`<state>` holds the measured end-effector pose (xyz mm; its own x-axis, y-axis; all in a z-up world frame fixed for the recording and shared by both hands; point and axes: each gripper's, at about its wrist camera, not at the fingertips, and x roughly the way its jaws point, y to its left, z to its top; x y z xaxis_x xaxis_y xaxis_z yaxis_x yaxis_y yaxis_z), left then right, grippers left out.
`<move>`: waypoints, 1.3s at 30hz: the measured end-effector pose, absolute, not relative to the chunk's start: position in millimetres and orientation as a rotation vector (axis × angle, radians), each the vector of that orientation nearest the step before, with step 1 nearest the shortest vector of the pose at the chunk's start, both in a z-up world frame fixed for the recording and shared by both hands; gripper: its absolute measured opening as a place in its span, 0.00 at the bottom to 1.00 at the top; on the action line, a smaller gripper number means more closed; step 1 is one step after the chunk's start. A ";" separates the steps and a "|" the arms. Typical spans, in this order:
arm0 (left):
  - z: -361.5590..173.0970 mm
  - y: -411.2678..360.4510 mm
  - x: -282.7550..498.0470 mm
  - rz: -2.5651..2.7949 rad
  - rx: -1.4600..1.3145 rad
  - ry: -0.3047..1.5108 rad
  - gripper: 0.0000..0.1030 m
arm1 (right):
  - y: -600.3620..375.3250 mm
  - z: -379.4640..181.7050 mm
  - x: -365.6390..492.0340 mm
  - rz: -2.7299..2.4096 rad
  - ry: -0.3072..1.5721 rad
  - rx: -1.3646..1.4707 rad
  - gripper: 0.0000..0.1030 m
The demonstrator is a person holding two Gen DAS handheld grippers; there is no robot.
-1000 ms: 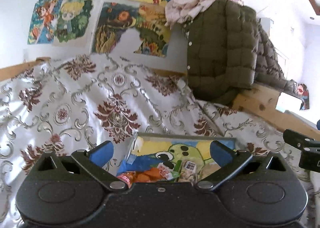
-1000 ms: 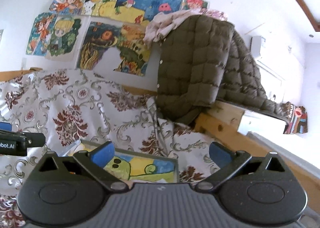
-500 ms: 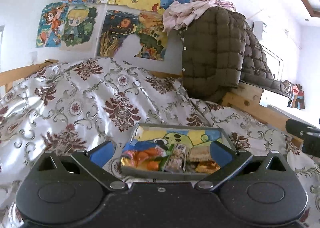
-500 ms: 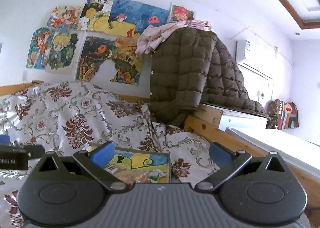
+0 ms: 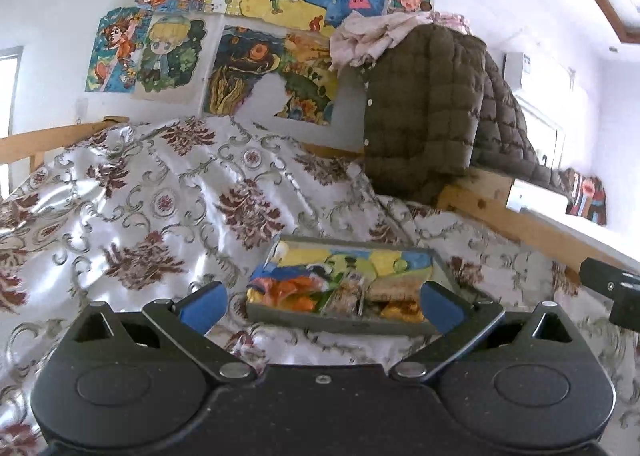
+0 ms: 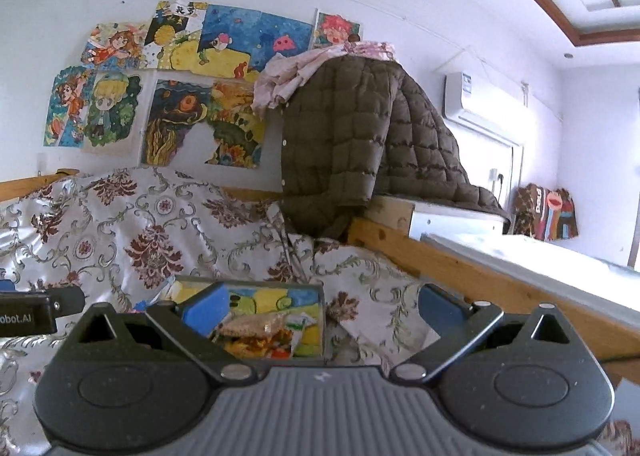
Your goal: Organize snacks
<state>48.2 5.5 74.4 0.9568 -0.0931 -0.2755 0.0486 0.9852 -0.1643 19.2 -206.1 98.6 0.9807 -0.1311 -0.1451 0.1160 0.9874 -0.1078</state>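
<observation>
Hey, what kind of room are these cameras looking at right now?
Most likely a bedroom, perhaps a child's. A floral bedspread covers a bed with a wooden frame, hand-painted cartoon drawings are stuck on the wall, and a quilted jacket hangs over the bed end.
</observation>
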 end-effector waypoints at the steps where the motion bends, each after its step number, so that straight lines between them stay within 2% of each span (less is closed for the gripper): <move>1: 71.8 6.6 44.2 -0.069 -0.152 0.291 0.99 | -205.6 94.9 15.0 -0.125 0.160 -0.095 1.00; 16: 40.8 19.3 15.7 -0.021 -0.110 0.371 0.99 | -194.7 49.9 -18.2 -0.099 0.253 -0.084 1.00; 39: 16.2 3.5 13.9 -0.017 0.004 0.452 0.99 | -203.6 12.2 -9.4 -0.061 0.364 -0.021 1.00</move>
